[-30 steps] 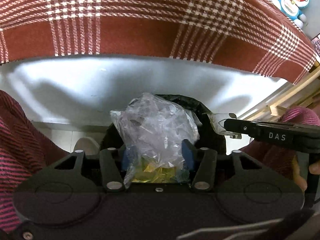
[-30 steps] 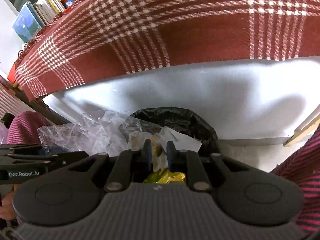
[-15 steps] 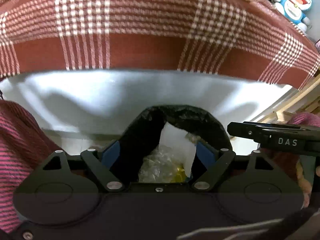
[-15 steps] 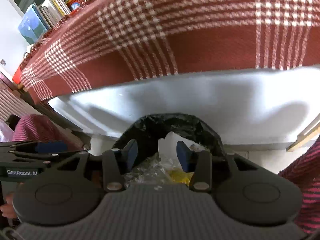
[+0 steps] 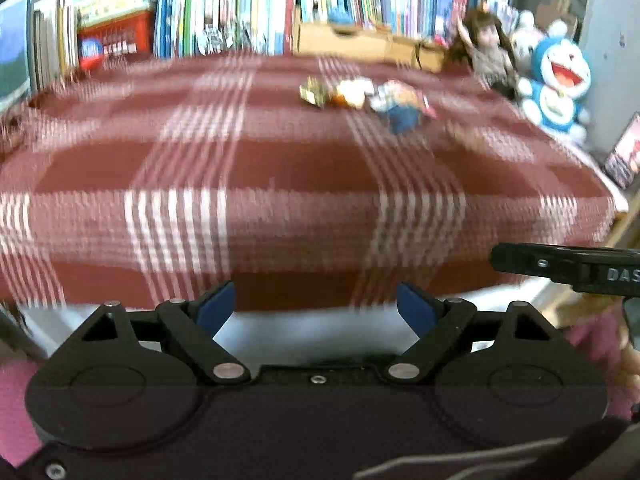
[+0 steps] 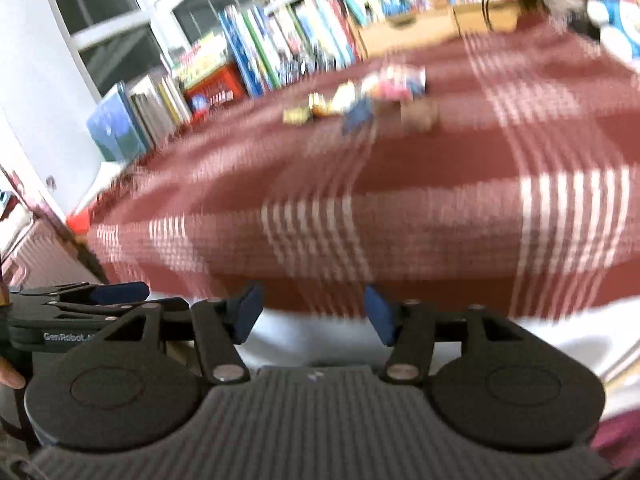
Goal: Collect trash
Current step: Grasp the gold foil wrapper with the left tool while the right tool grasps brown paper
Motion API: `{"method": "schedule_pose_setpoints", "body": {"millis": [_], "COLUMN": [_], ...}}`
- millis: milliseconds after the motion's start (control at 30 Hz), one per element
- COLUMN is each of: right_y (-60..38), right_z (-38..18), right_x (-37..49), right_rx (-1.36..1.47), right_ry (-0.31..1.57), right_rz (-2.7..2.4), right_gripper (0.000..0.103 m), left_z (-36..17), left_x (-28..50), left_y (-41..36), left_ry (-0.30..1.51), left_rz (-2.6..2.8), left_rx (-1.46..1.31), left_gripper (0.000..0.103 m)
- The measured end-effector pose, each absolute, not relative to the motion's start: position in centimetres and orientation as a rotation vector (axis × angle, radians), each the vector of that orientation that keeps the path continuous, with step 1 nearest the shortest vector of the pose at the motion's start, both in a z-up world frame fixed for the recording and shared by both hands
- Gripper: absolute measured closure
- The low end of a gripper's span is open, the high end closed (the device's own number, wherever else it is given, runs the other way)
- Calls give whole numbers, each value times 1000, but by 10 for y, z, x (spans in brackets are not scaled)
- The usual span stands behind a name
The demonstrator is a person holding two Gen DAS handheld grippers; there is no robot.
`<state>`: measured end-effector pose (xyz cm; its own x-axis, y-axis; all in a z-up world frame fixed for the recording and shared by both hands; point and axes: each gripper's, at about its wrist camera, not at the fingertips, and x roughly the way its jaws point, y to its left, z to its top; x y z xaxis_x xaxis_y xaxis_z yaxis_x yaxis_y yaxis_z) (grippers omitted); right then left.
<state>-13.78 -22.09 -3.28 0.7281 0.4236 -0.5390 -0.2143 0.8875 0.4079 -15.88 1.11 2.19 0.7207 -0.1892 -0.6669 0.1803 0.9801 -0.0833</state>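
Both grippers hang just past the near edge of the bed [image 5: 304, 216], side by side and apart. The left gripper [image 5: 316, 310] has its blue fingers [image 5: 214, 308] spread wide with nothing between them. The right gripper [image 6: 314, 312] has its fingers spread too, a bit less, and they hold nothing.

The bed top is wide and mostly bare, so there is lots of room between the near edge and the trash [image 5: 360, 98]. The trash lies far off, near the back of the bed, in one small heap. I can count about four bits, but the blur makes that hard to tell. One looks shiny and gold, one blue, one pink and white.

The blanket [image 6: 420, 216] is dark red cloth with white check lines. A white sheet [image 5: 312, 332] shows under its near edge. Behind the bed stands a long row of books [image 5: 248, 4]. At the right sit three soft toys [image 5: 556, 80]; one is round and blue.
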Motion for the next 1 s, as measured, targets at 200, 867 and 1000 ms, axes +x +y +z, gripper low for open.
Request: {"method": "schedule_pose_setpoints", "body": {"millis": [200, 867, 1000], "right_y": [-235, -239, -236], "right_z": [-4, -16, -21], "right_x": [-114, -21, -5], "right_rx": [298, 108, 91], "right_ry": [540, 499, 519], "right_rz": [286, 152, 167], "right_gripper": [26, 26, 28], "left_z": [46, 29, 18], "left_x": [-119, 81, 103], "left_y": [10, -24, -33], "left_ry": [606, 607, 628], "left_rz": [-210, -177, -192], "left_rx": [-63, 5, 9], "left_gripper": [15, 23, 28]}}
